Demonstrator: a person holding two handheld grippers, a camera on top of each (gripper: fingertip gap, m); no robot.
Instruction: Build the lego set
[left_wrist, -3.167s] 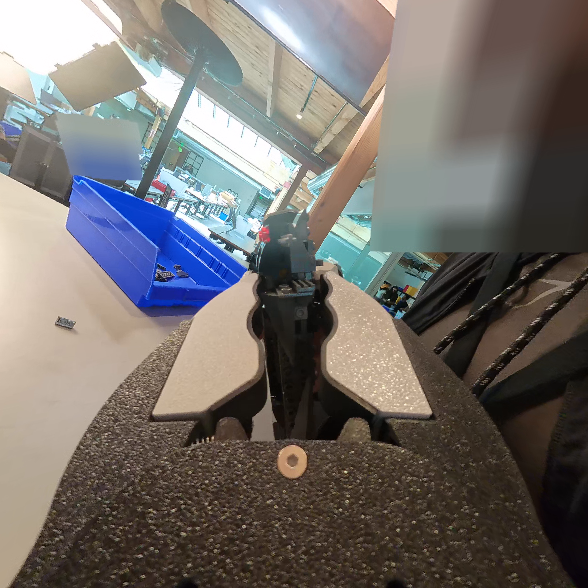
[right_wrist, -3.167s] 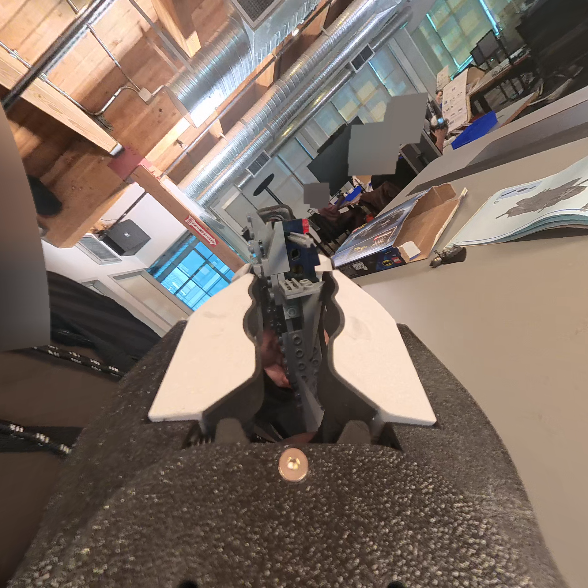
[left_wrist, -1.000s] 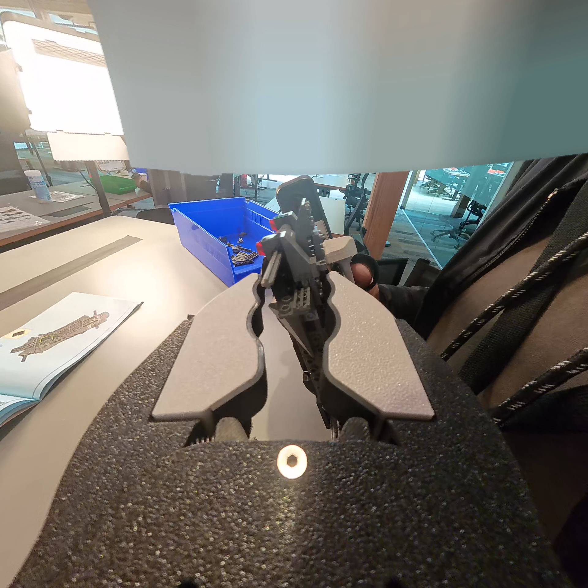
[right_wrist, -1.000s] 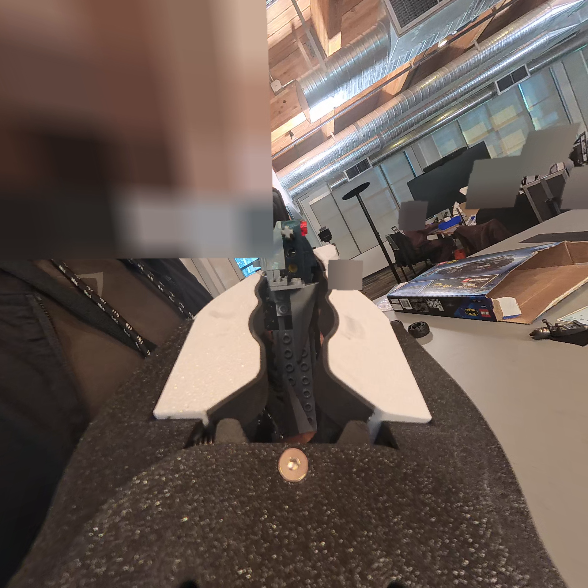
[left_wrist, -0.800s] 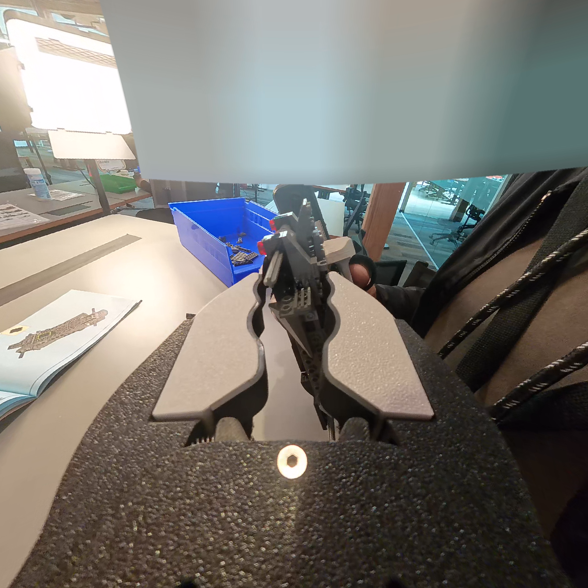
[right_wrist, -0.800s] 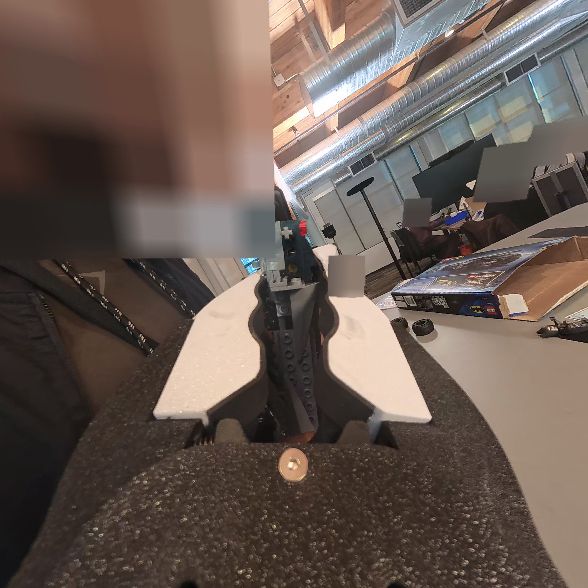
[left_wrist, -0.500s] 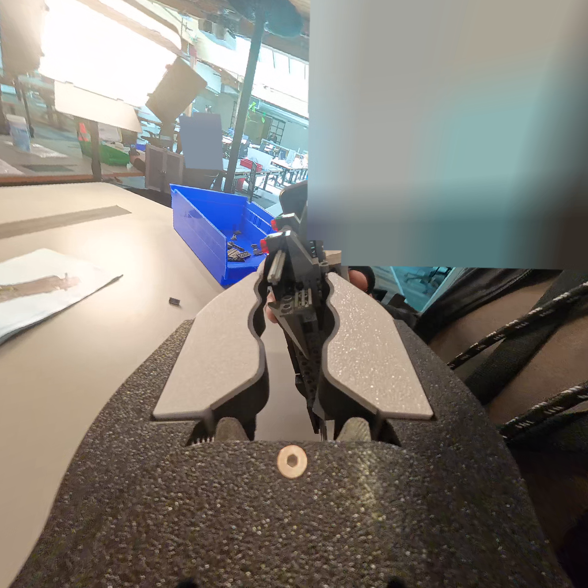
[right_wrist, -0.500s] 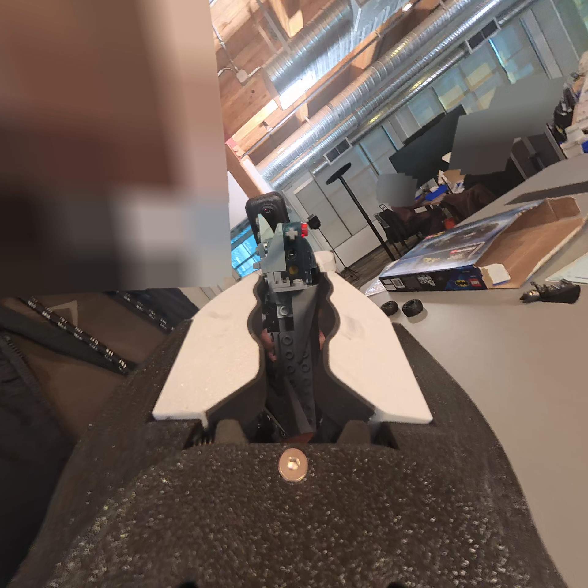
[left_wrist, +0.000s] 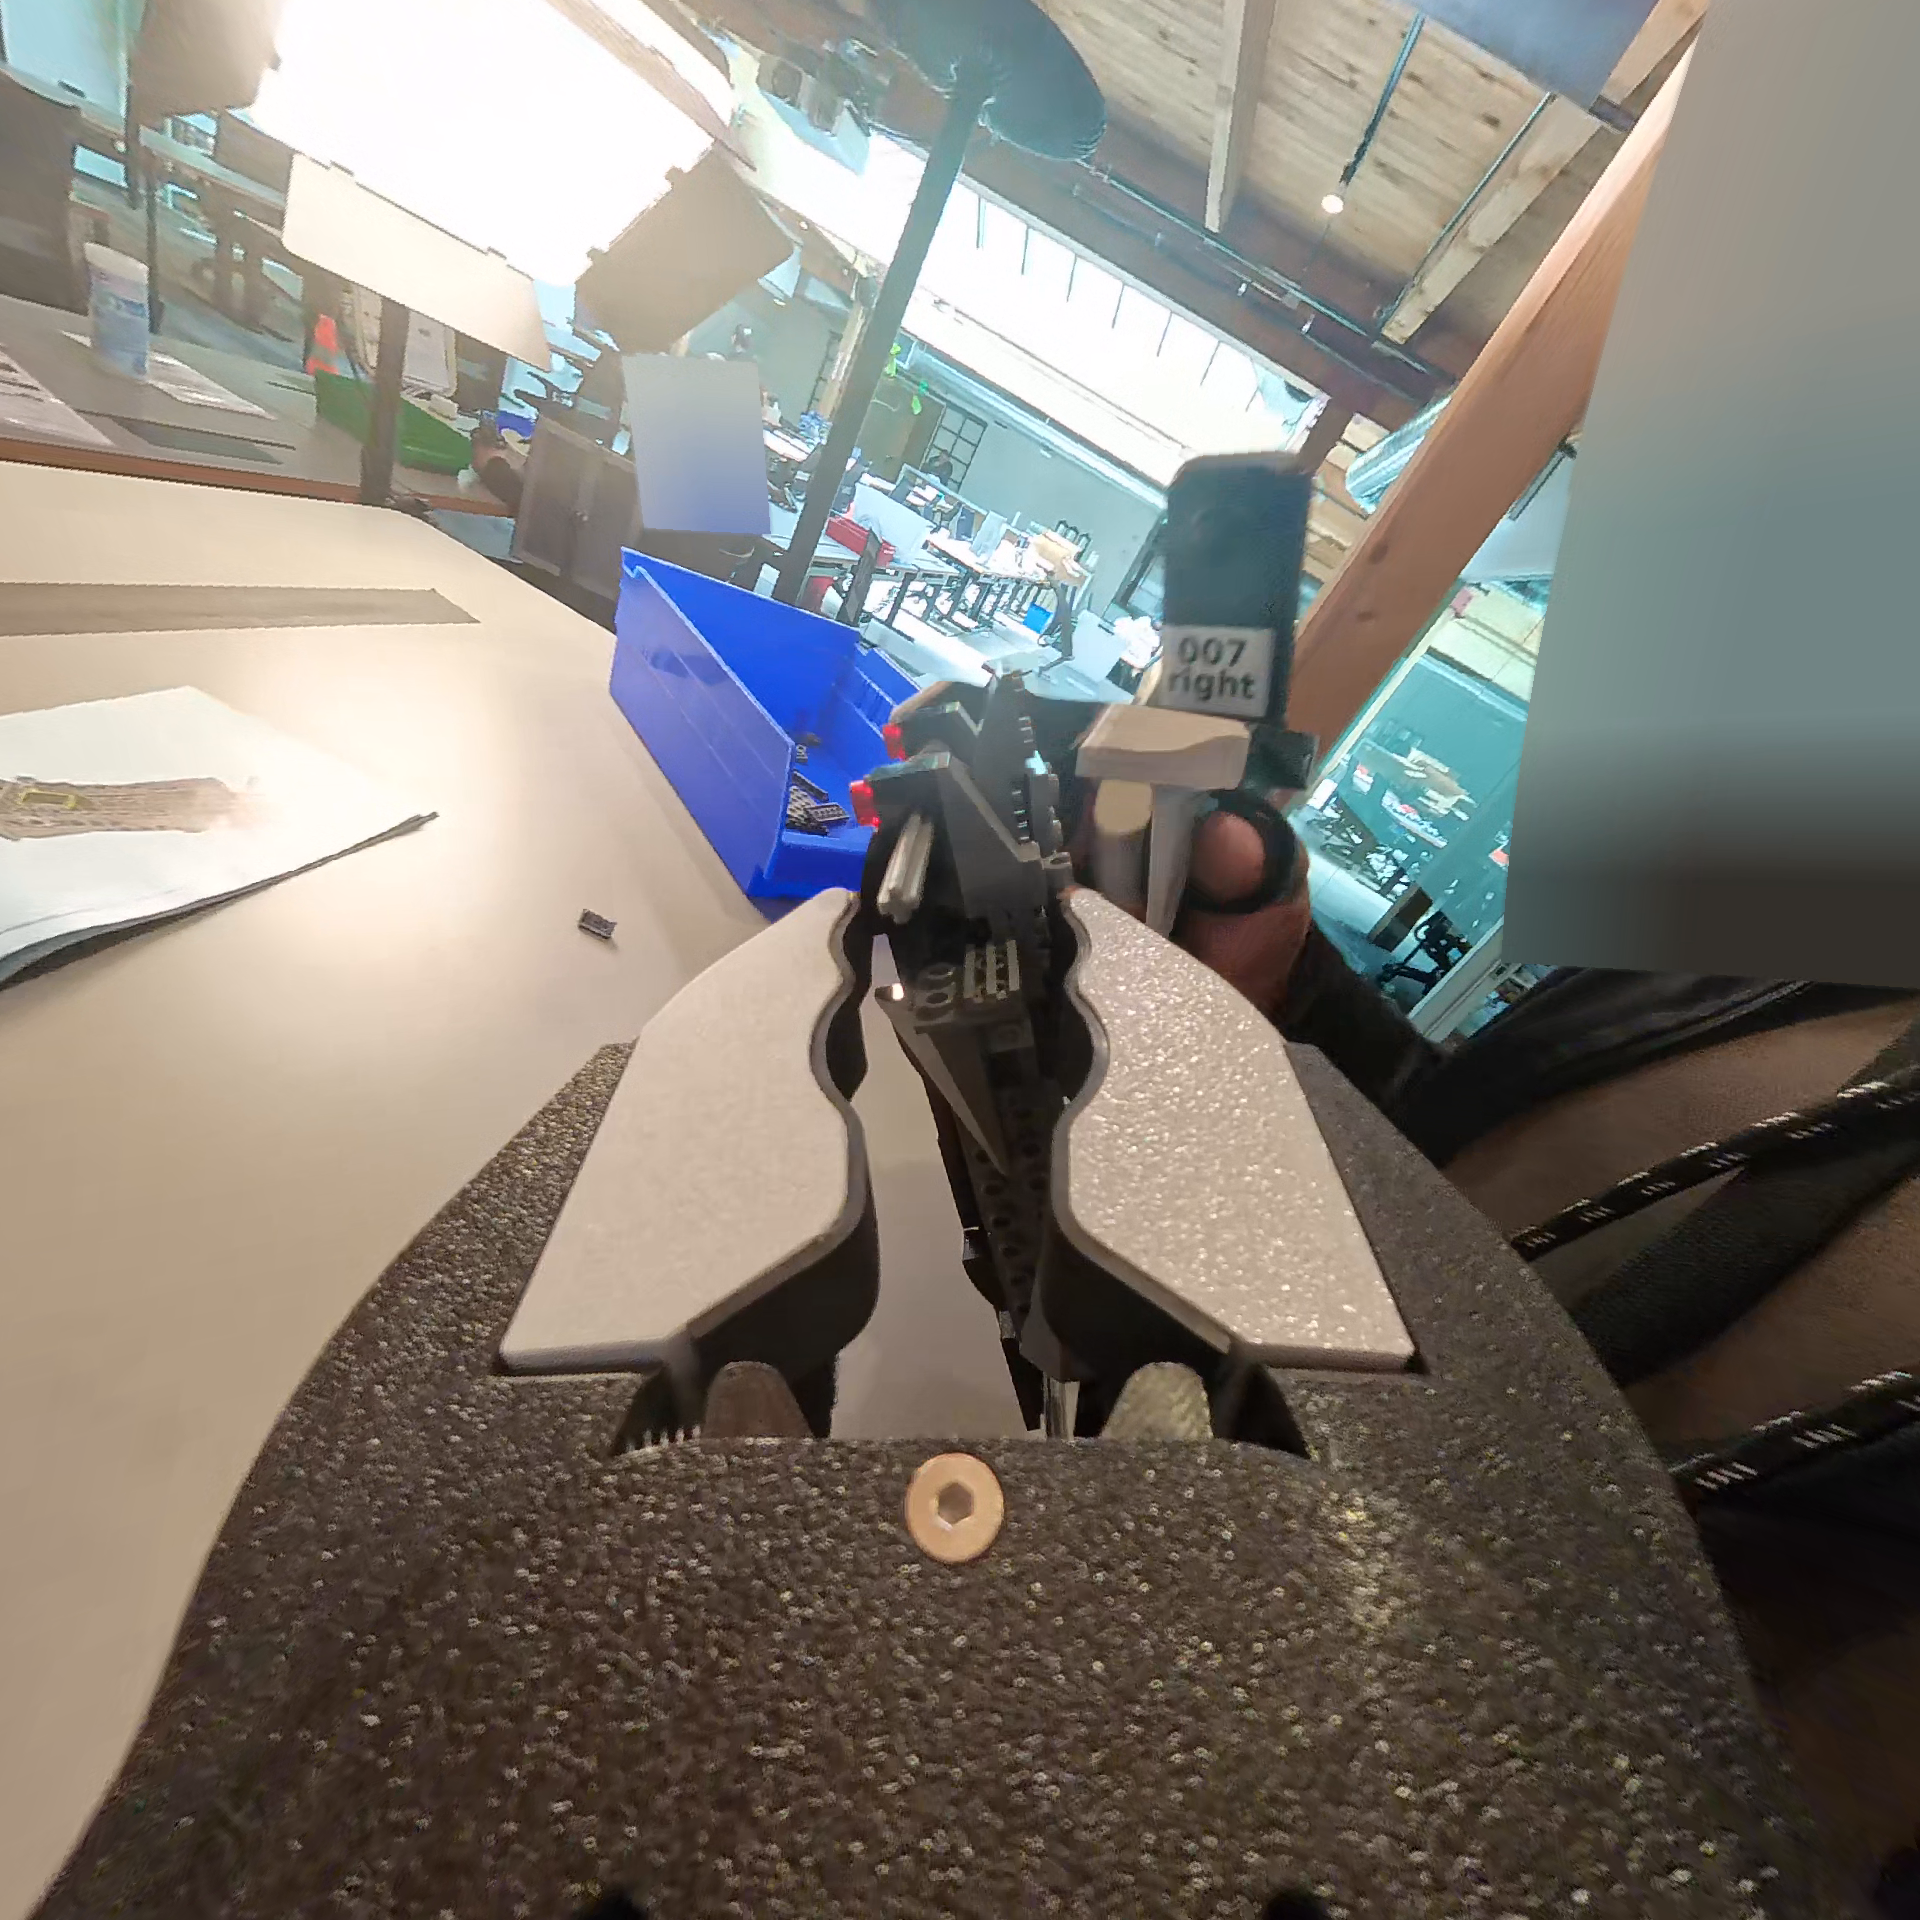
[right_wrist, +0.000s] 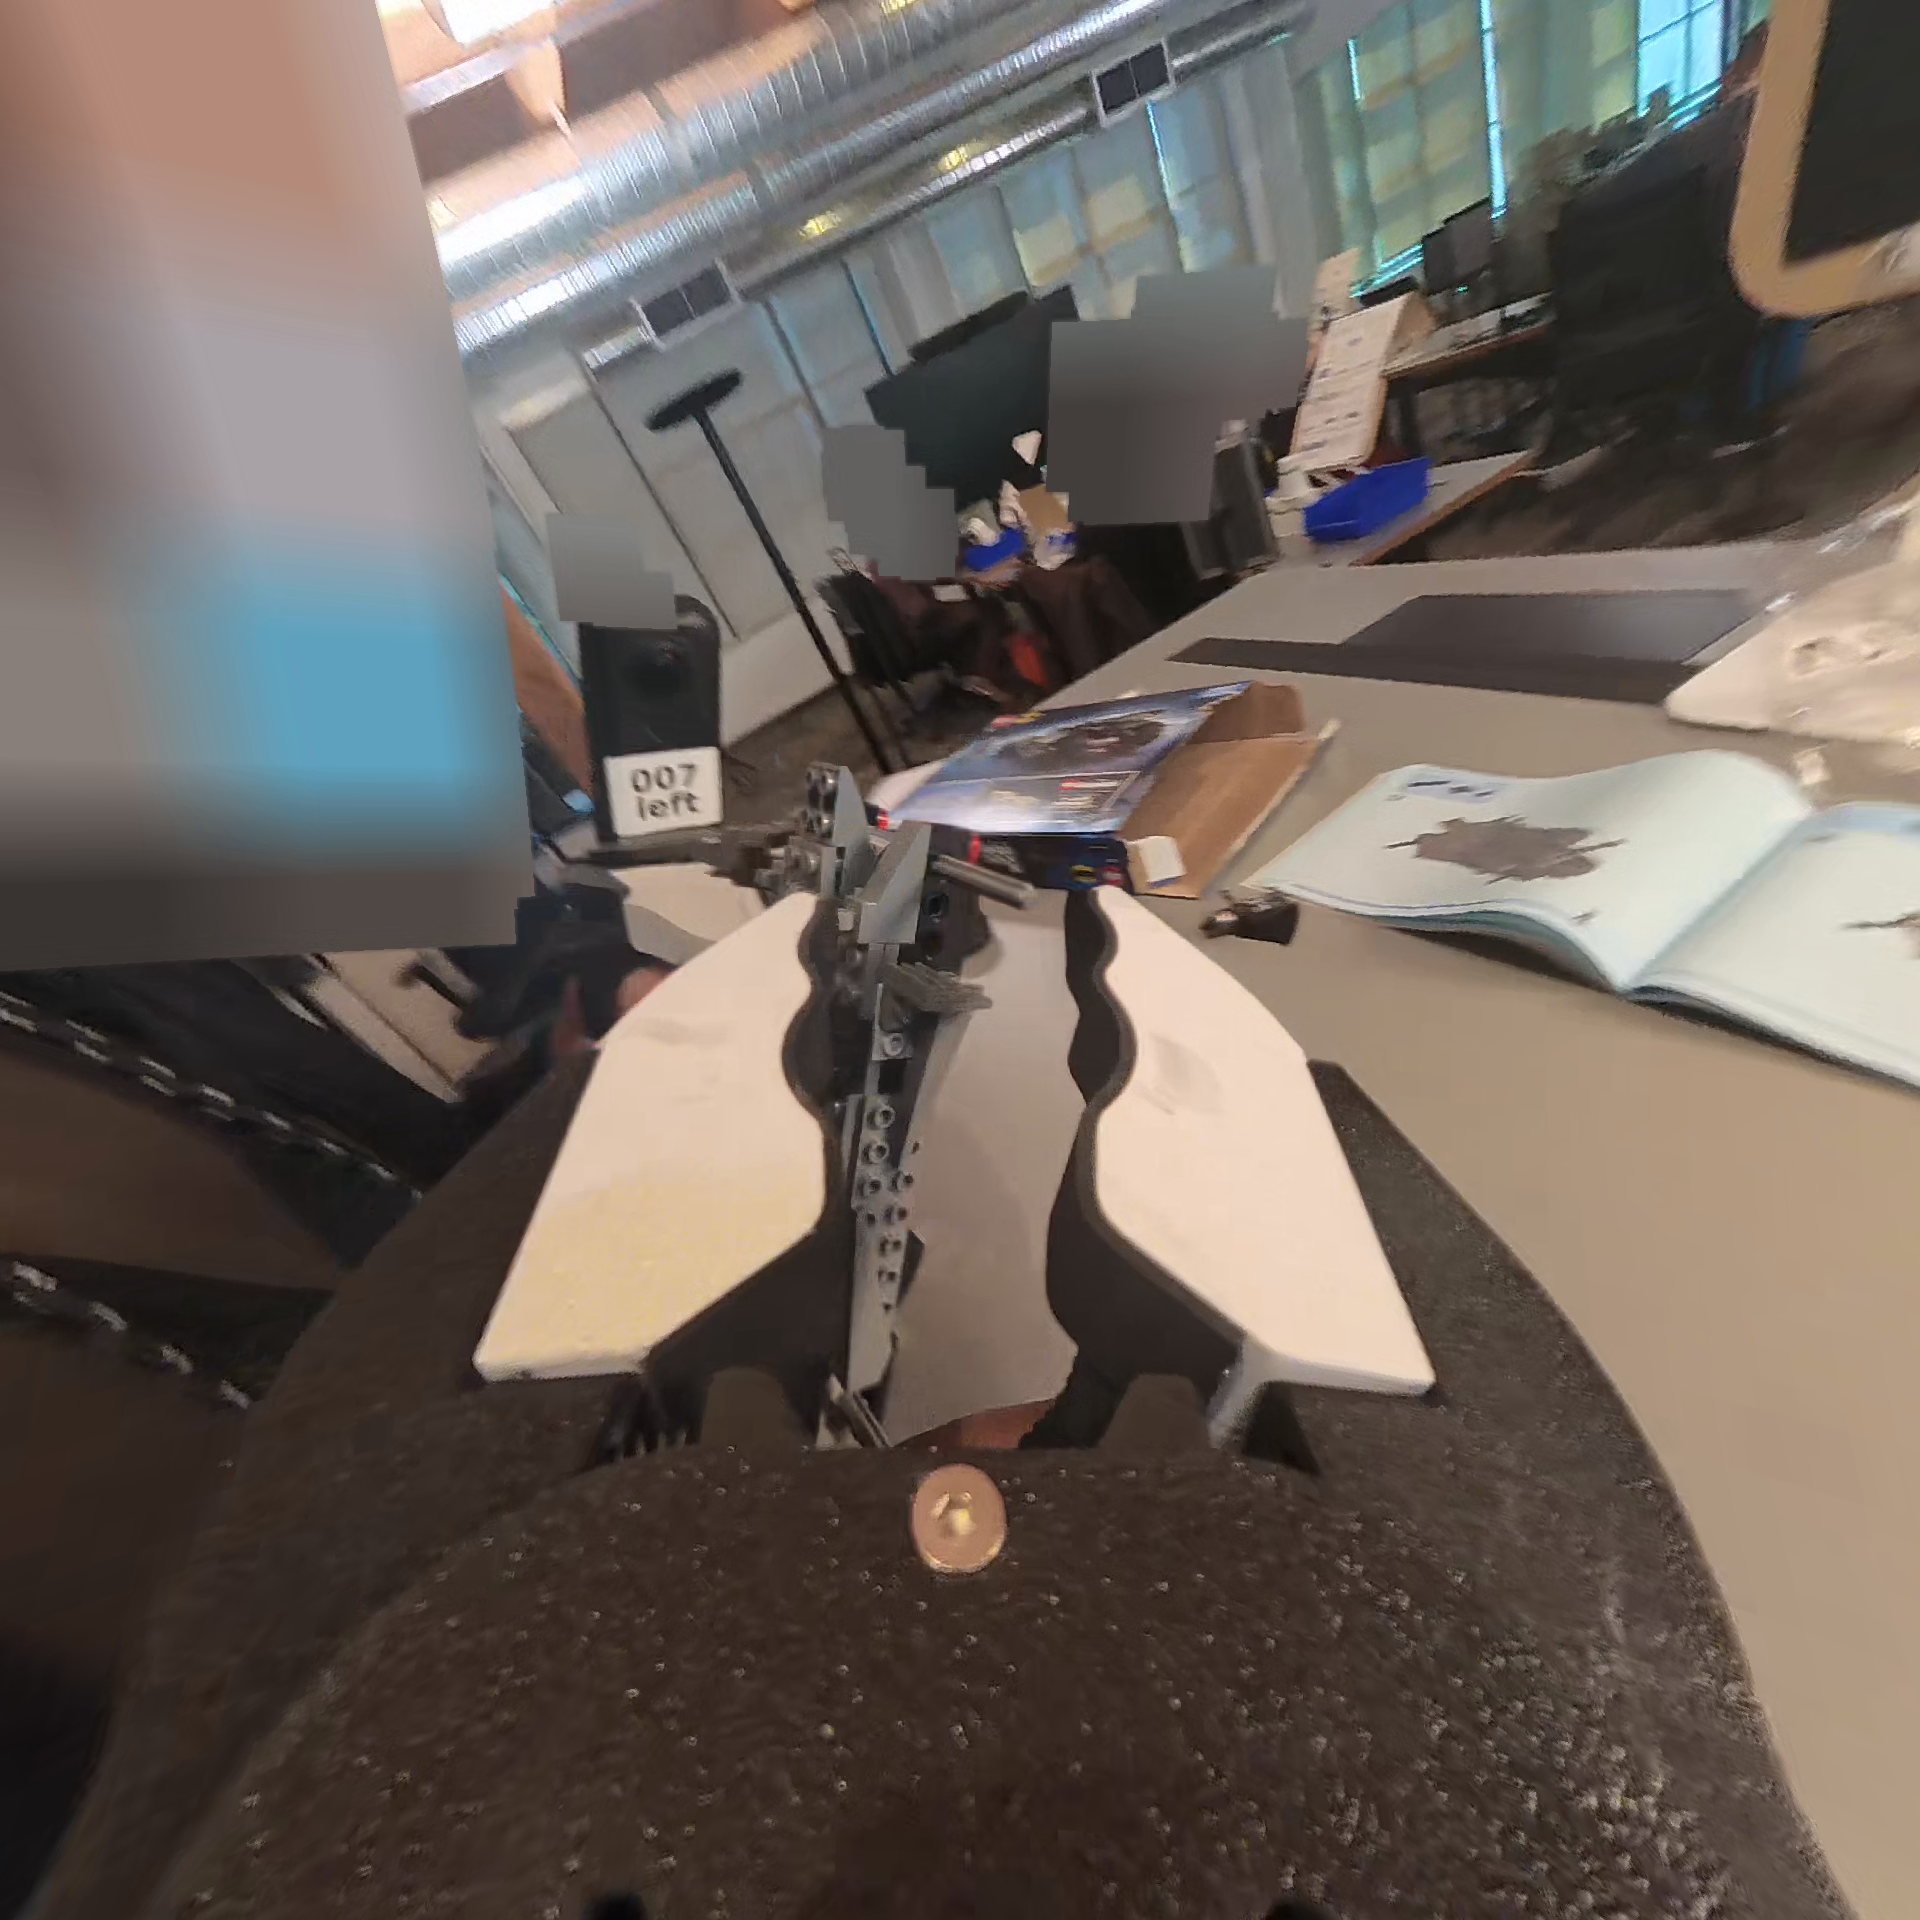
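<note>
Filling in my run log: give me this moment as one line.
left gripper: shut on grey brick model | right gripper: open, model beside left finger | table: booklet, box

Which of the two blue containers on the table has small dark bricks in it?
The blue plastic bin in the left wrist view: dark pieces lie on its floor. The other is a cardboard box.
</note>
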